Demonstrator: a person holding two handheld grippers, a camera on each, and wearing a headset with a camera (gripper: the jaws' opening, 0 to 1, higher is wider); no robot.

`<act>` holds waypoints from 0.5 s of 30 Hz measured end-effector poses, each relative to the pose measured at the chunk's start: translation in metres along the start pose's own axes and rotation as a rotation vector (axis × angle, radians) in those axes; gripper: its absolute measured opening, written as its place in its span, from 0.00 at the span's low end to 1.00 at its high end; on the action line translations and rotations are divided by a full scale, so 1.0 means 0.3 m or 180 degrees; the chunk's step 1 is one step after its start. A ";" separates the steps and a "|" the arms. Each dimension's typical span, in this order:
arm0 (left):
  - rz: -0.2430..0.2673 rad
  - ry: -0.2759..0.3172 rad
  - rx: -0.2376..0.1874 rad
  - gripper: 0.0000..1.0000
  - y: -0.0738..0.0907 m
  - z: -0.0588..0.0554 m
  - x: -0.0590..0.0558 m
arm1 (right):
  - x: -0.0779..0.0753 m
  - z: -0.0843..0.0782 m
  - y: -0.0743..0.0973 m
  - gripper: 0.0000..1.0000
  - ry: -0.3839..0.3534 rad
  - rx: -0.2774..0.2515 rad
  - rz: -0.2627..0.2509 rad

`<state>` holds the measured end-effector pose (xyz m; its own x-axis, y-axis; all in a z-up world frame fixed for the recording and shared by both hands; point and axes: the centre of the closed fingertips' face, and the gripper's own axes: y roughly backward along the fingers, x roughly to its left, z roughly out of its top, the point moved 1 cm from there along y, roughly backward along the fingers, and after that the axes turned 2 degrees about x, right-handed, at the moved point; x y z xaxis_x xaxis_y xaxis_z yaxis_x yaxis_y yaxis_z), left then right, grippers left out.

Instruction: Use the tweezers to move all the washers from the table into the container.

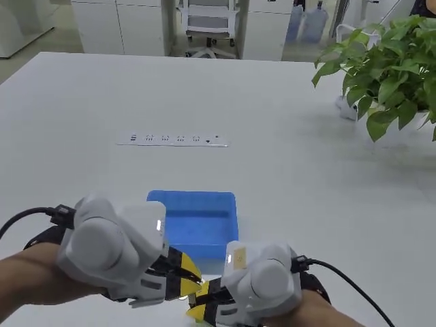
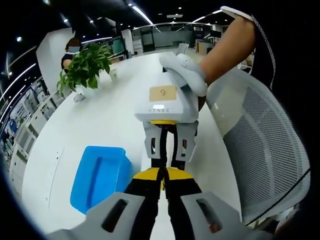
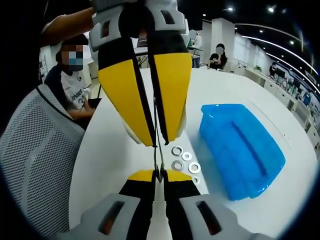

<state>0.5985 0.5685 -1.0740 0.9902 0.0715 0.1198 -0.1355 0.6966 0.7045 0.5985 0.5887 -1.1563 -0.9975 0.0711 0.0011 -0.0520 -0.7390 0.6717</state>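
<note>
I judge nothing done; flat silver washers (image 3: 177, 165) lie beside empty-looking blue plastic container (image 1: 194, 221); left gripper (image 3: 157, 143), right gripper (image 3: 160, 177) both clench thin metal tweezers (image 3: 159, 169).

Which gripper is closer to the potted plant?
Right. In the head view the right gripper sits toward the potted plant, which stands far right; the left gripper sits farther left, their jaws meeting between.

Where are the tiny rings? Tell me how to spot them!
Look at the big white table and find the blue container on it. Right beside the container lies a small cluster of washers. Unlike the big blue box, they are tiny, flat, silver rings with a hole in the middle.
</note>
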 end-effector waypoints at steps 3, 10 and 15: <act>-0.0032 -0.0008 -0.0010 0.06 -0.001 0.001 -0.006 | 0.000 -0.001 0.001 0.08 -0.0007 0.0021 0.0007; -0.0057 -0.0042 -0.0013 0.05 0.006 0.009 -0.005 | -0.005 0.007 0.008 0.10 0.0045 0.0005 -0.0010; -0.0067 -0.0078 -0.0022 0.05 0.016 0.014 -0.001 | -0.010 0.019 0.013 0.10 0.0063 -0.0029 -0.0035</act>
<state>0.5974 0.5689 -1.0676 0.9917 0.0394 0.1221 -0.1144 0.7027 0.7022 0.6017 0.5893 -1.1495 -0.9976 0.0660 -0.0210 -0.0632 -0.7443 0.6648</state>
